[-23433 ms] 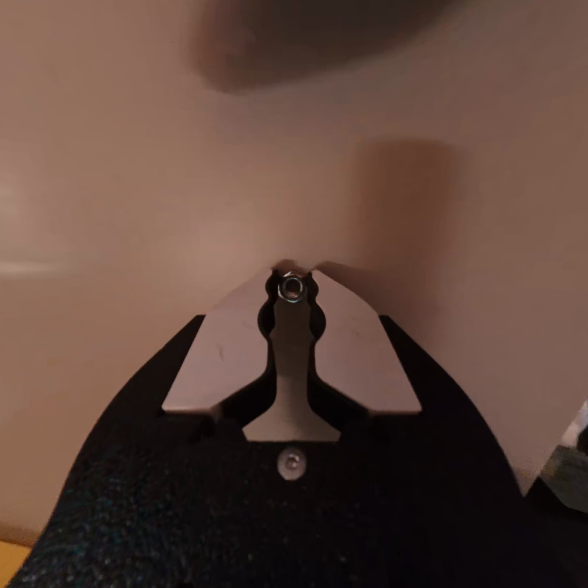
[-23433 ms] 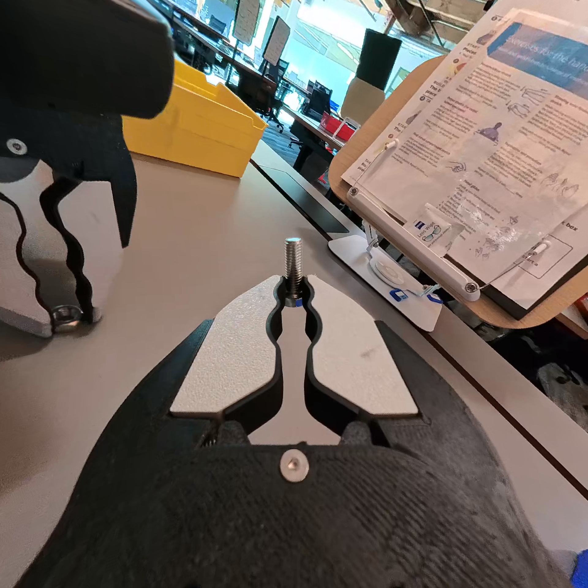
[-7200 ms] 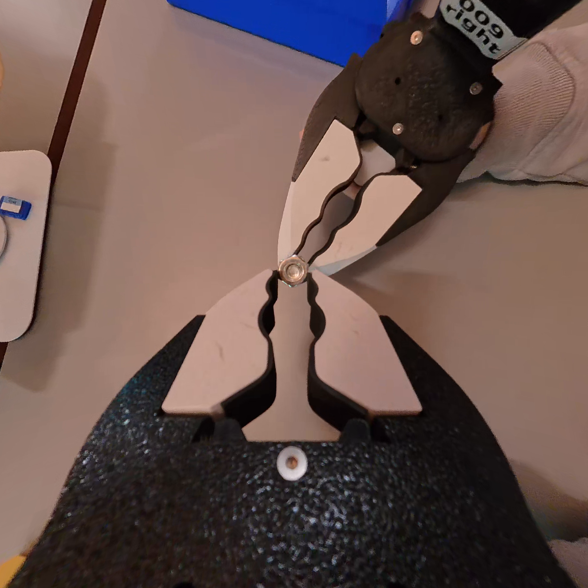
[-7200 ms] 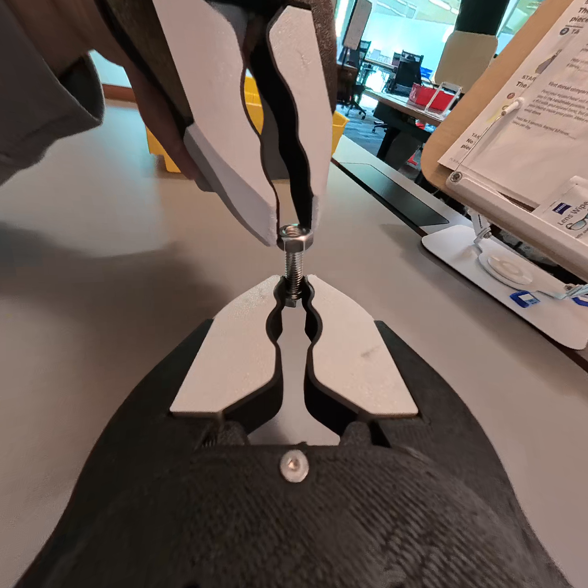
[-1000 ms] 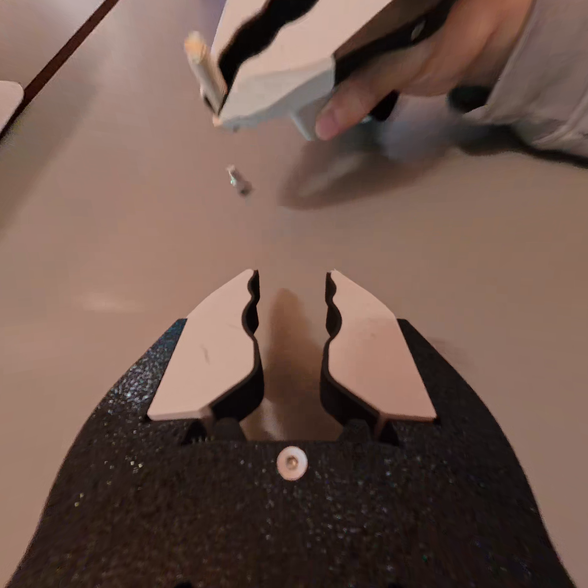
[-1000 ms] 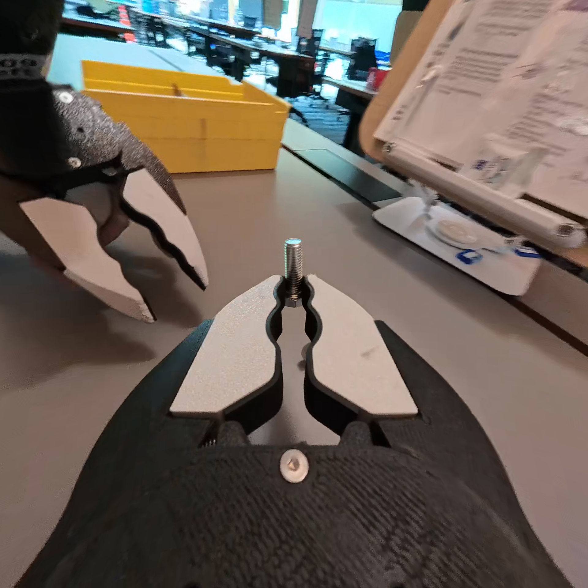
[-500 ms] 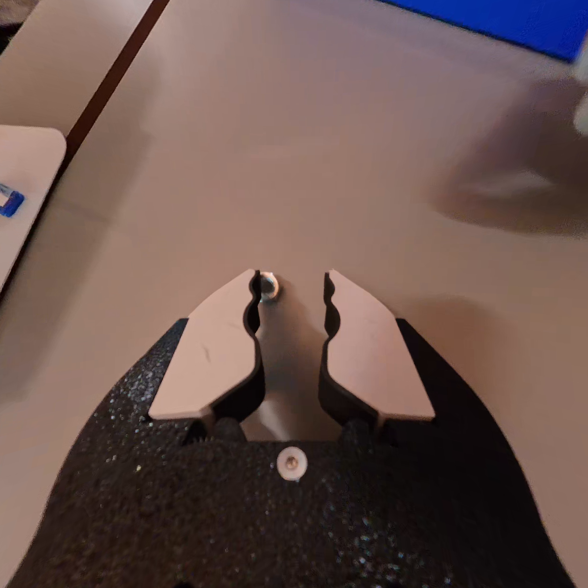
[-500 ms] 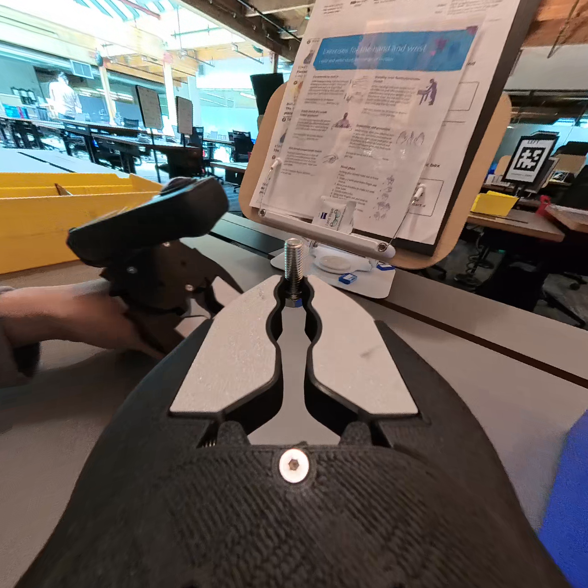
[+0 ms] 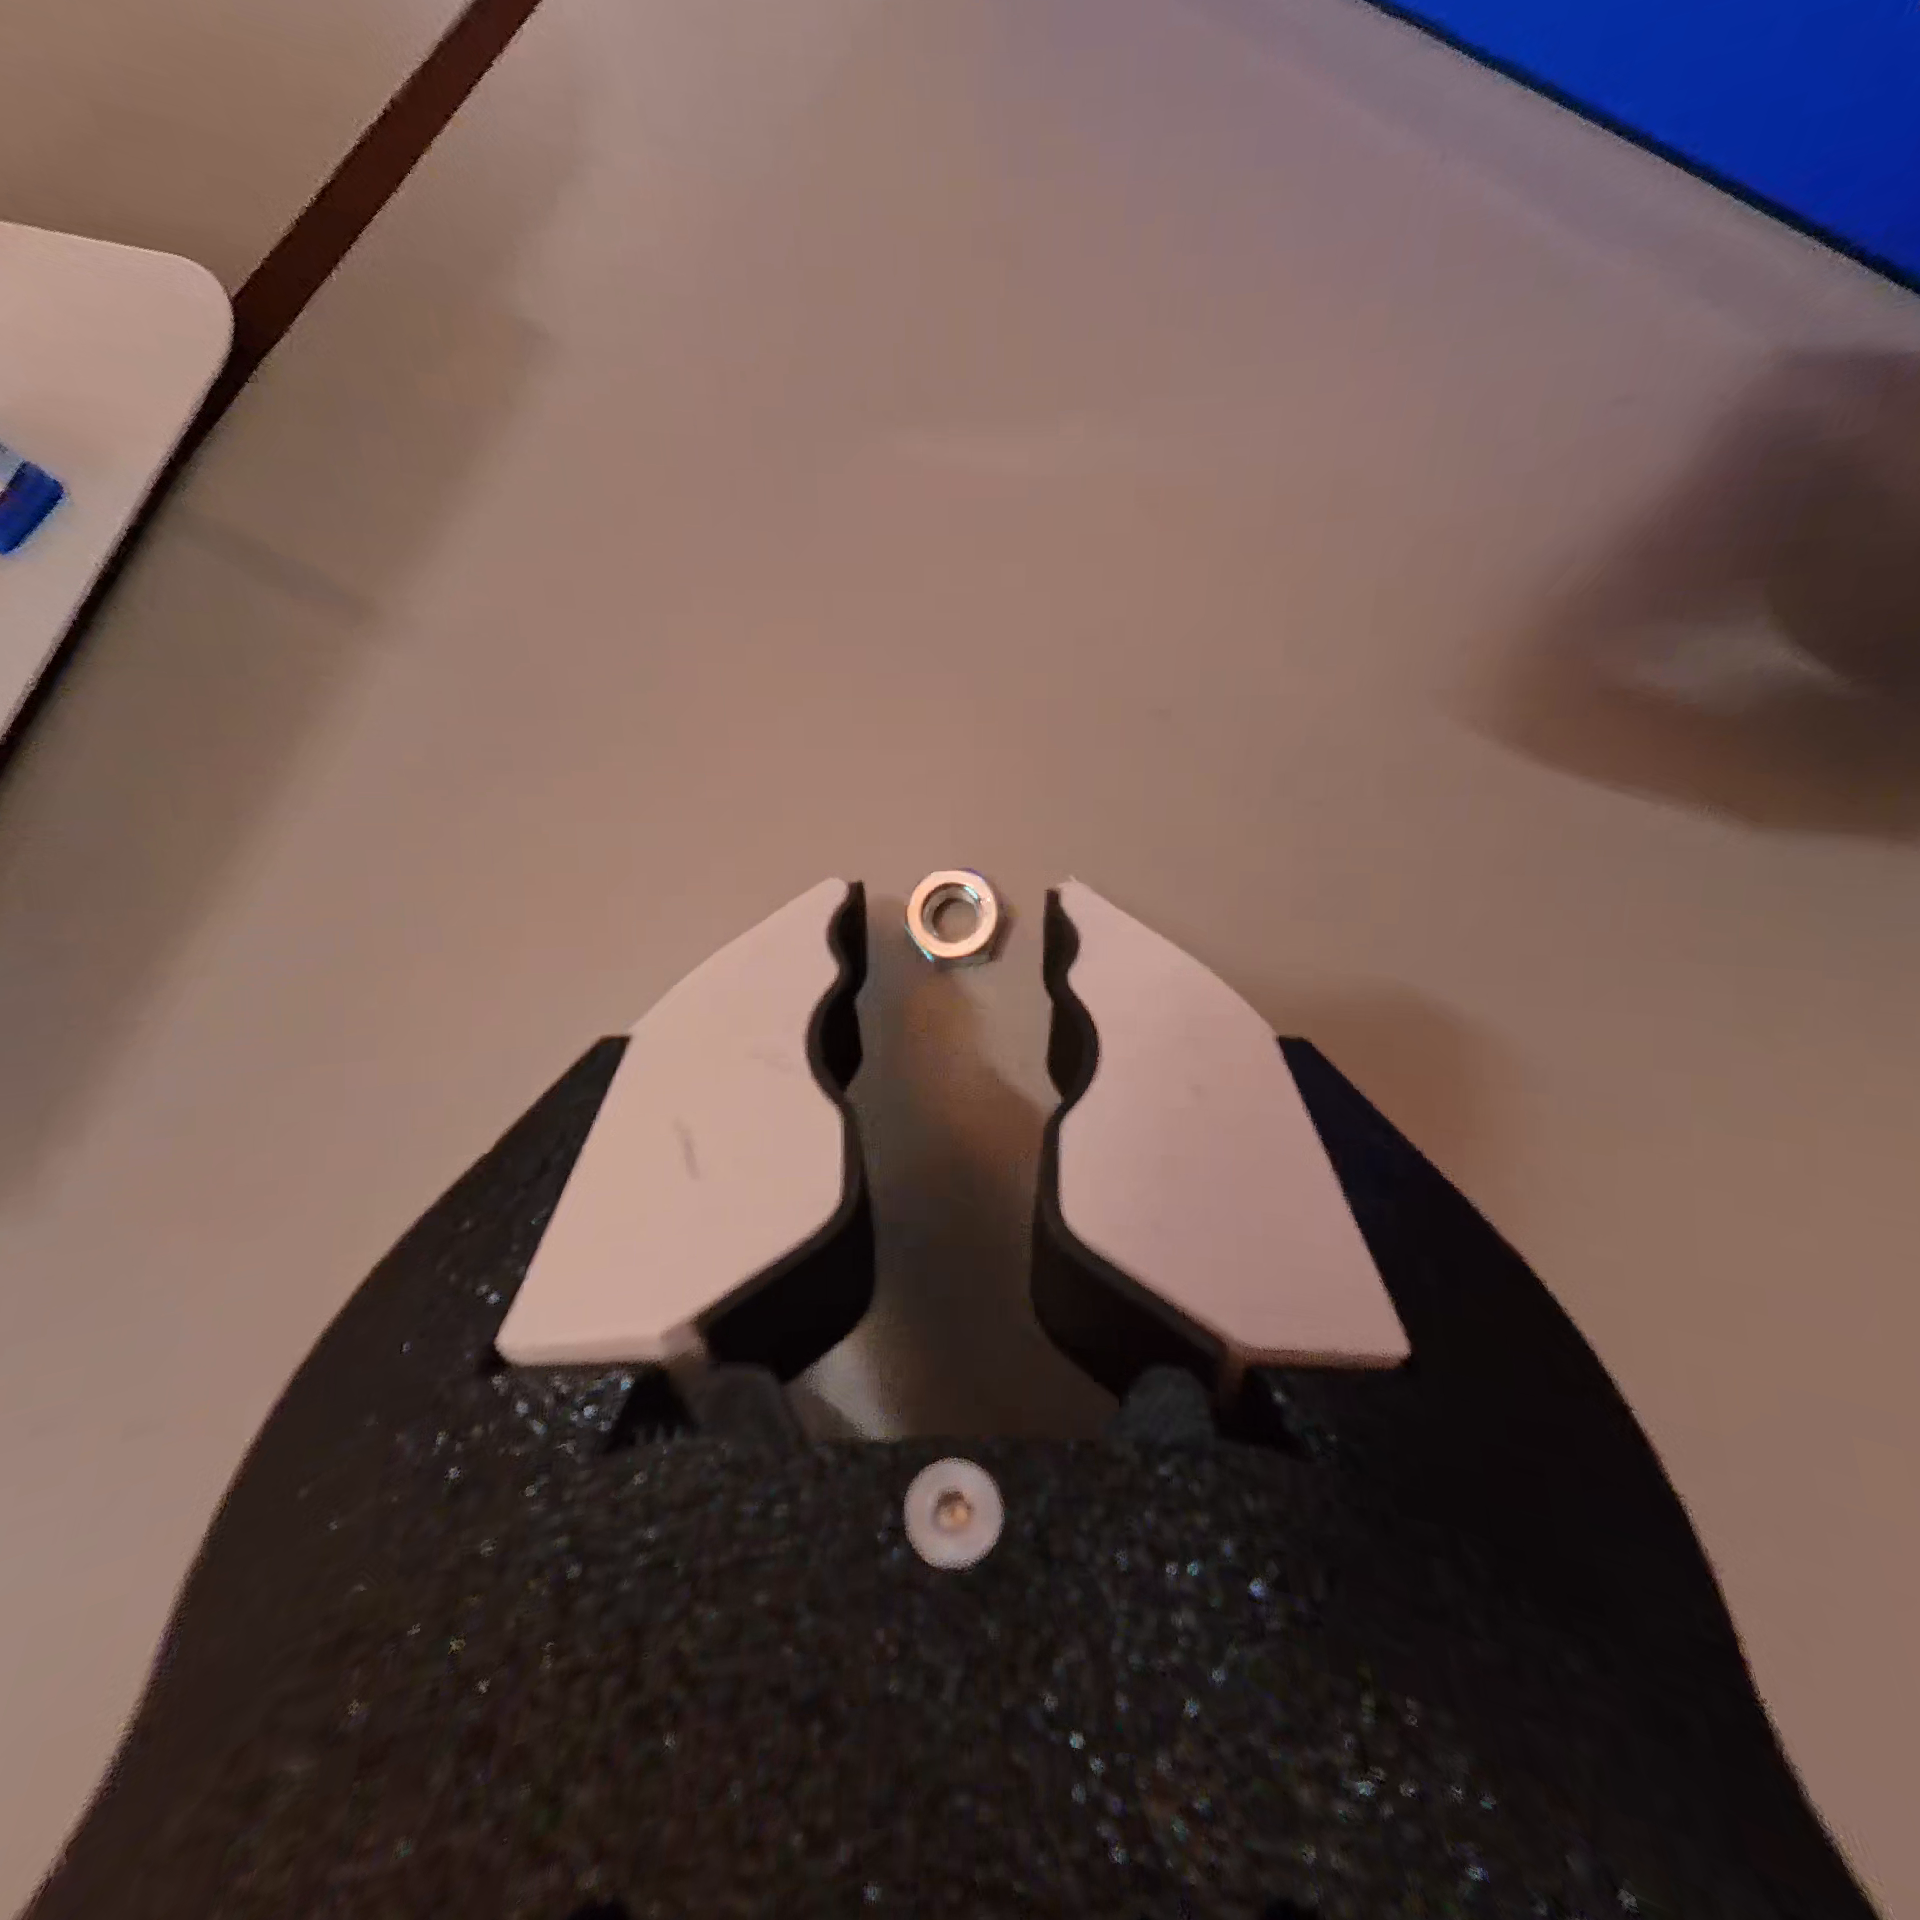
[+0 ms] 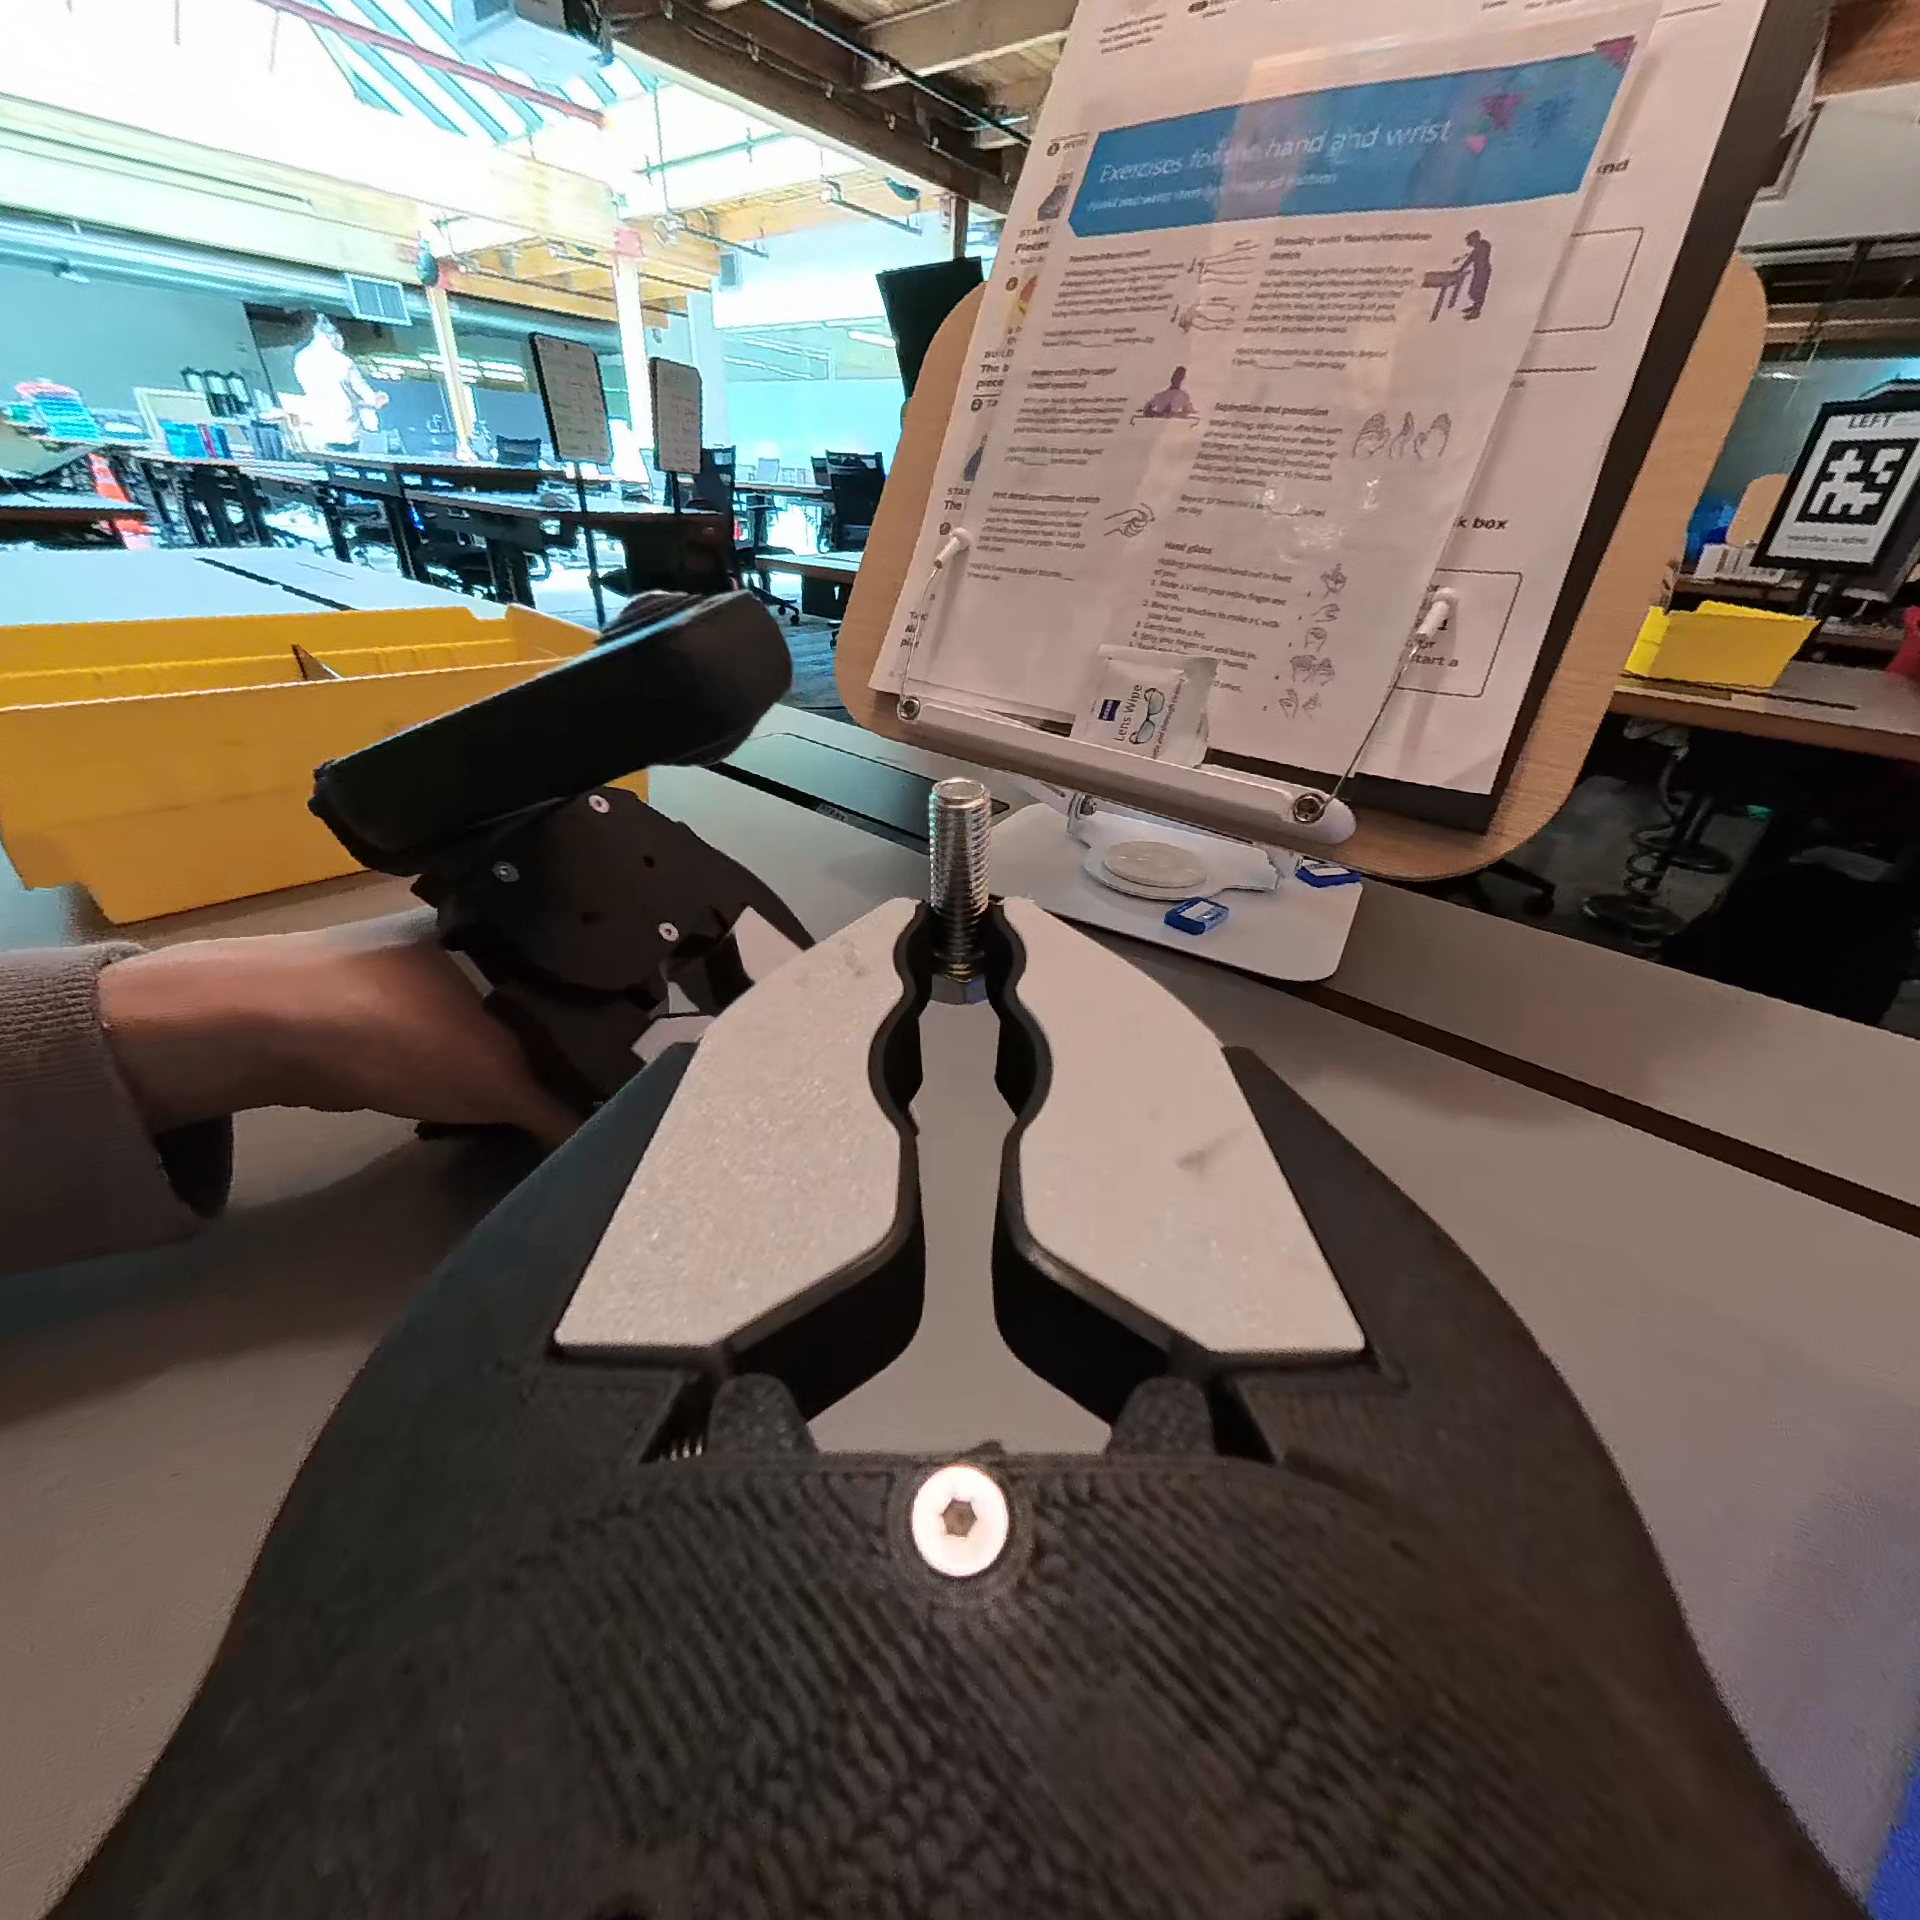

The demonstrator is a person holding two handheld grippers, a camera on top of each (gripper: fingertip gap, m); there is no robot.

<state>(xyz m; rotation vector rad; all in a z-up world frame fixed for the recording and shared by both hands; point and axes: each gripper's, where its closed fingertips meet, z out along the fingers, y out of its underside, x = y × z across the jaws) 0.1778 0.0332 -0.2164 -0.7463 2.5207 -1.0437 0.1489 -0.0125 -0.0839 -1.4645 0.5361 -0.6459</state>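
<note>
In the left wrist view the left tool [image 9: 954, 902] points down at the desk [image 9: 935, 520] with its jaws spread. A small silver hex nut [image 9: 952, 922] lies flat on the desk right between the fingertips, bore facing up. There is a clear gap between the nut and each grey pad, so neither pad [image 9: 727, 1091] presses on it; the tool is released and nothing is grasped. The nut sits at the very front of the jaw opening, roughly centred, a shade nearer the left finger. The left tool is by far the nearer of the two to it.

The nut is bright, faceted metal with a smooth round hole. The pads are matte grey plates with wavy black inner edges, set in a rough, speckled black body. The desk is plain, smooth and beige-grey.

In the right wrist view the right tool [image 10: 960, 920] is clenched on a steel bolt [image 10: 958, 862], gripping it low near its head, with the threaded shank standing straight up out of the fingertips, long axis vertical. To its left a hand [image 10: 312, 1029] holds the left tool against the desk.

Farther off stand a yellow bin [image 10: 208, 727], a white stand base [image 10: 1195, 894] and a wooden document stand [image 10: 1351, 416] carrying printed sheets. In the left view a blue object [image 9: 1662, 114] borders the far corner.
</note>
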